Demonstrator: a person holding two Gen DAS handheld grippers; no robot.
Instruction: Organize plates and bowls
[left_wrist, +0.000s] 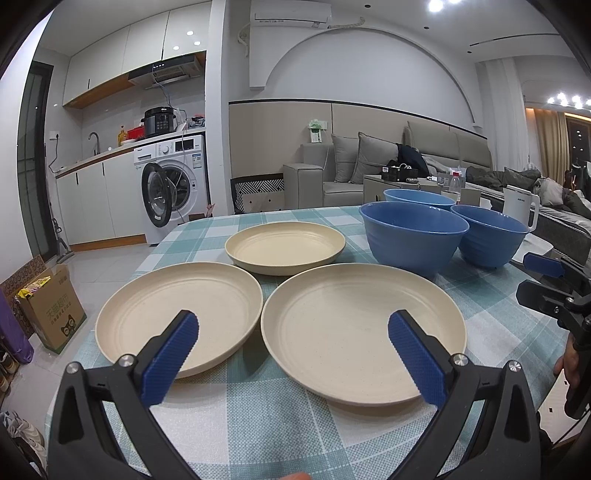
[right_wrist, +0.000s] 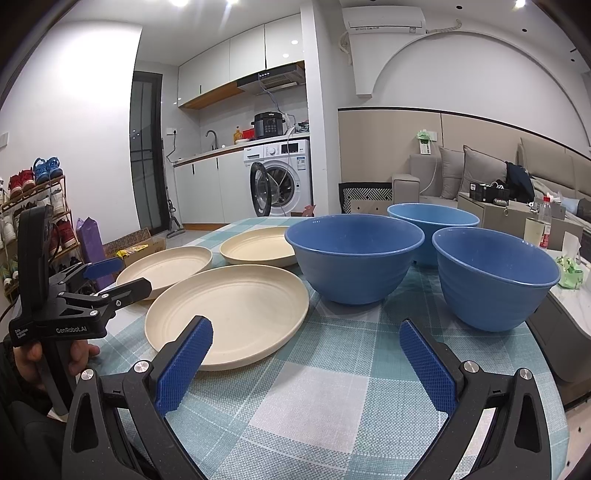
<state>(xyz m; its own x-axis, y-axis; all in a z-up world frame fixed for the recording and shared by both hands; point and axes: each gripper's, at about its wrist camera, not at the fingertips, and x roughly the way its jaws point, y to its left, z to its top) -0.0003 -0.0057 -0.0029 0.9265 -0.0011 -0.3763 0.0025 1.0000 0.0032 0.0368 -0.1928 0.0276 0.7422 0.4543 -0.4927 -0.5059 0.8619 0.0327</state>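
Three cream plates lie on the checked tablecloth (left_wrist: 266, 424): a near left plate (left_wrist: 181, 314), a near right plate (left_wrist: 362, 332) and a far plate (left_wrist: 284, 245). Three blue bowls stand to their right: a front bowl (right_wrist: 354, 254), a right bowl (right_wrist: 495, 277) and a back bowl (right_wrist: 432, 221). My left gripper (left_wrist: 291, 332) is open and empty, hovering low over the two near plates. My right gripper (right_wrist: 306, 332) is open and empty, between the near right plate (right_wrist: 229, 310) and the right bowl. Each gripper shows at the edge of the other's view.
The table is round, with its edge close on the left and right. A white kettle (left_wrist: 521, 210) stands behind the bowls, with a green tissue pack (right_wrist: 569, 271) and a bottle (right_wrist: 545, 221) beyond. A cardboard box (left_wrist: 51, 306) and a shoe rack (right_wrist: 37, 206) are on the floor at left.
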